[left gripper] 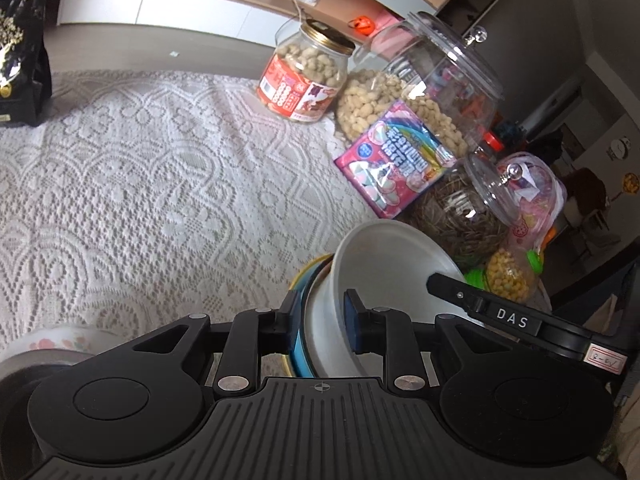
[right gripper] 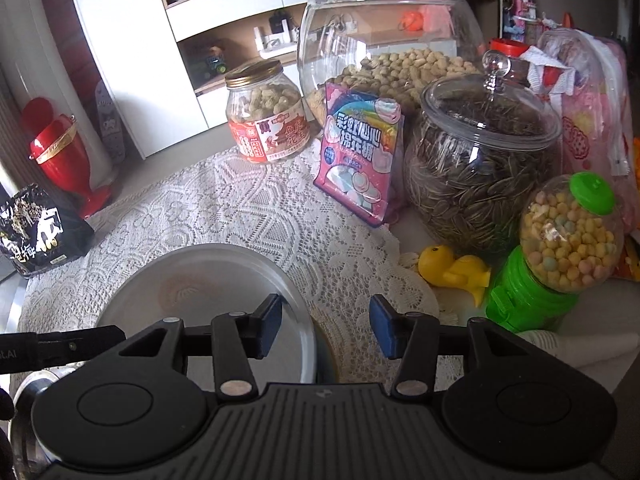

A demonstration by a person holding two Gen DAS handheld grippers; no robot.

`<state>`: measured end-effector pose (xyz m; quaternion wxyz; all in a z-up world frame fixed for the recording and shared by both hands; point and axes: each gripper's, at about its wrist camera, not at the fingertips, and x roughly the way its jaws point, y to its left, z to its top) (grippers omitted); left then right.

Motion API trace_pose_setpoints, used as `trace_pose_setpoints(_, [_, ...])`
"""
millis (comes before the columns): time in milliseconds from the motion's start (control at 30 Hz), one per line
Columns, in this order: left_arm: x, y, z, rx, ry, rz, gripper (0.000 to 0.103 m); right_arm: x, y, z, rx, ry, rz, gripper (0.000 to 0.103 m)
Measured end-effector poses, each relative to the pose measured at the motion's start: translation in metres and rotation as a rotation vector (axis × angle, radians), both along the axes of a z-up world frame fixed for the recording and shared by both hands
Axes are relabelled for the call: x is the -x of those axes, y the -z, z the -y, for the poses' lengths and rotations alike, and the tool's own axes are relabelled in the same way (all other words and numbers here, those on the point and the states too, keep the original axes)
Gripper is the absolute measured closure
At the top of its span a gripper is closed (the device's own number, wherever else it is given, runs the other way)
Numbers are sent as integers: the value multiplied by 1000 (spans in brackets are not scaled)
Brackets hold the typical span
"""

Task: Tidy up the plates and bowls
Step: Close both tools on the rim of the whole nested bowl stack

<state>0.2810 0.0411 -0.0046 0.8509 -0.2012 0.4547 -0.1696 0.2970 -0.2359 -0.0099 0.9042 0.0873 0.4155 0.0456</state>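
A white bowl (left gripper: 384,252) sits nested in a blue bowl with a gold rim (left gripper: 300,354), tilted above the lace tablecloth (left gripper: 160,180). My left gripper (left gripper: 323,322) is shut on the near walls of both, one pad outside the blue bowl and one inside the white. In the right wrist view my right gripper (right gripper: 325,330) stands open over the white bowl's (right gripper: 200,296) right rim; its pads touch nothing. One right finger (left gripper: 480,308) reaches over the bowl's far rim. A floral dish (left gripper: 56,342) lies at the lower left.
Along the right stand a gold-lidded peanut jar (right gripper: 266,120), a large glass jar (right gripper: 384,36), a pink candy bag (right gripper: 360,156), a sunflower-seed jar (right gripper: 480,168), a green candy dispenser (right gripper: 560,248) and a yellow duck (right gripper: 452,272). A black bag (right gripper: 36,236) lies left.
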Motion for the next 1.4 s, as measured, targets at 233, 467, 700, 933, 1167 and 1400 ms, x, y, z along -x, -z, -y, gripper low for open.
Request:
trace_pose_setpoints(233, [-17,-9,12,-94,-23,13,78,-33,5,15,-116,-155,-61,45])
trace_pose_setpoints(467, [-13,8,7,-79,-58,-111,76,-61,-13,6,-125,-262,-106,45])
trace_pose_setpoints(700, [-10,24,15,-72,-92,-161,73,-45,18,9,-190,-353,-136,44])
trace_pose_setpoints(933, [-11,44,30,-99,-87,-203,73,-55,36,2,-166,-317,-262,45])
trace_pose_setpoints(1167, [-14,46,30,-83,-101,-252,69,-50,44,0,-184,-282,-329,45])
trace_pose_setpoints(1400, [-24,32,37,-184,-65,-348,76,-50,50,5,-224,-283,-356,45])
